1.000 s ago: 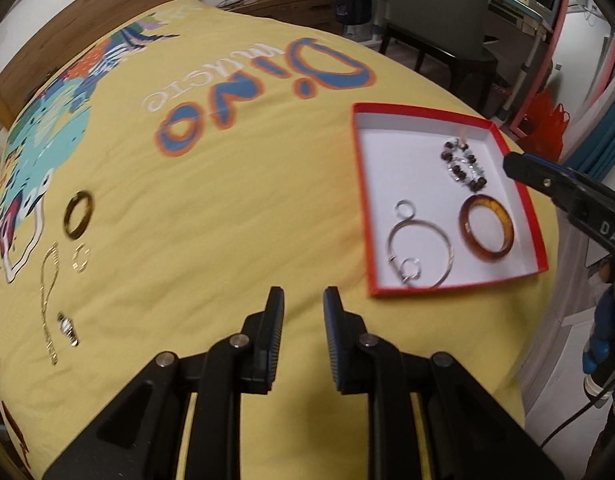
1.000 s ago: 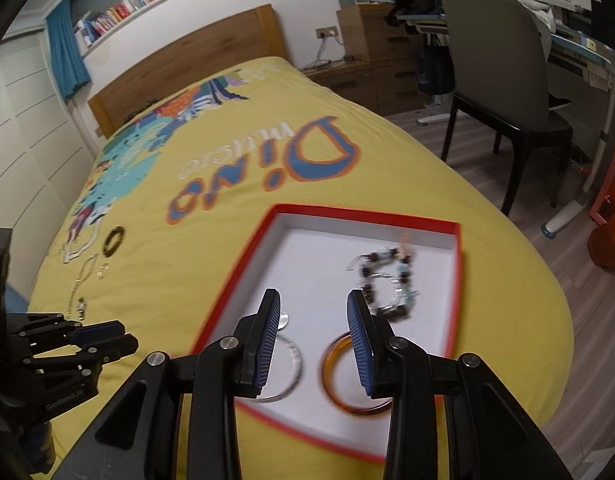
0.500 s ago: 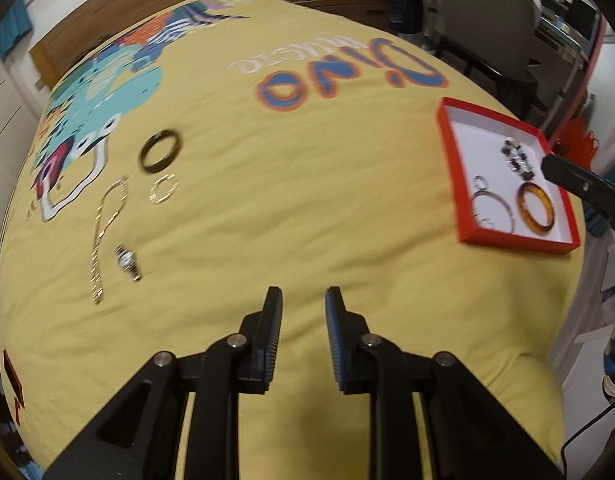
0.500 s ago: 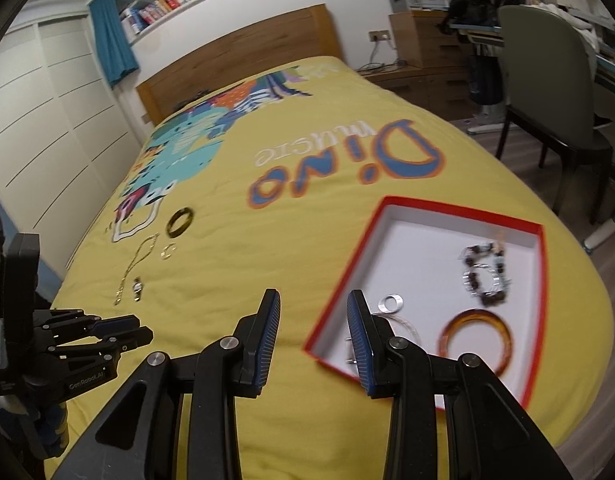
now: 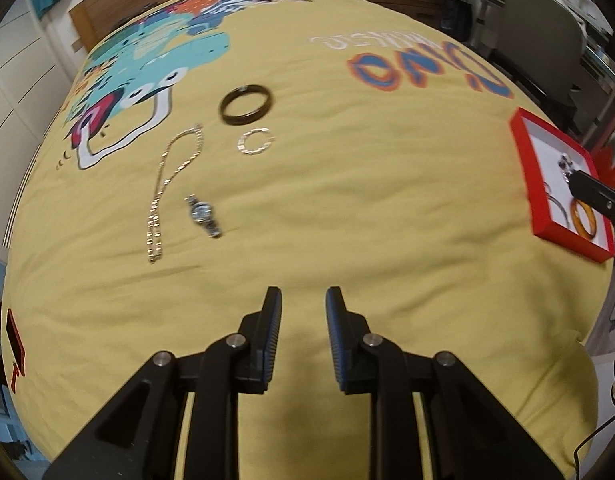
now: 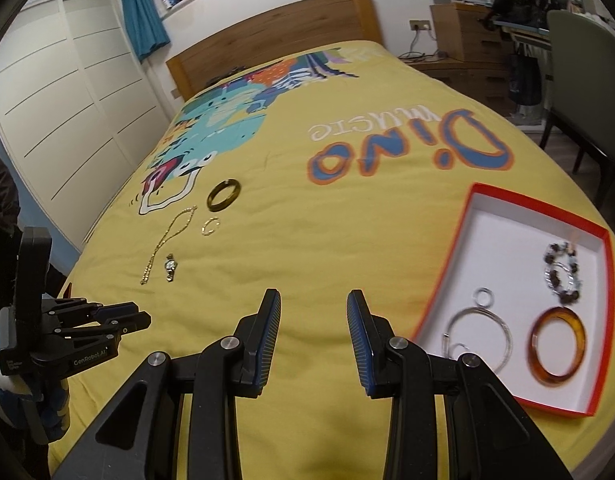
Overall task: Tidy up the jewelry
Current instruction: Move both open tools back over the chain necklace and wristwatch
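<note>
On the yellow bedspread lie a dark bangle point(image 5: 246, 104), a small gold ring-shaped piece point(image 5: 256, 142), a gold chain point(image 5: 169, 184) and a wristwatch point(image 5: 202, 211); the same pieces show in the right wrist view: the bangle point(image 6: 223, 195), the chain point(image 6: 167, 240), the watch point(image 6: 171, 266). A red box with a white inside point(image 6: 503, 240) holds an amber bangle point(image 6: 557, 344), silver hoops point(image 6: 479, 332) and a beaded bracelet point(image 6: 563, 276). My left gripper point(image 5: 303, 304) is open and empty, short of the watch. My right gripper point(image 6: 313, 308) is open and empty, left of the box.
The red box point(image 5: 527, 168) sits near the bed's right edge. A wooden headboard point(image 6: 267, 36), a white wardrobe point(image 6: 63, 92), a chair point(image 6: 587, 92) and a desk stand around the bed. The left gripper shows in the right wrist view point(image 6: 139, 318) at the bed's left edge.
Both grippers swung left, away from the red box and toward the loose jewelry. The watch, chain and bangle are now nearer the middle of the left wrist view. Both stayed open.
</note>
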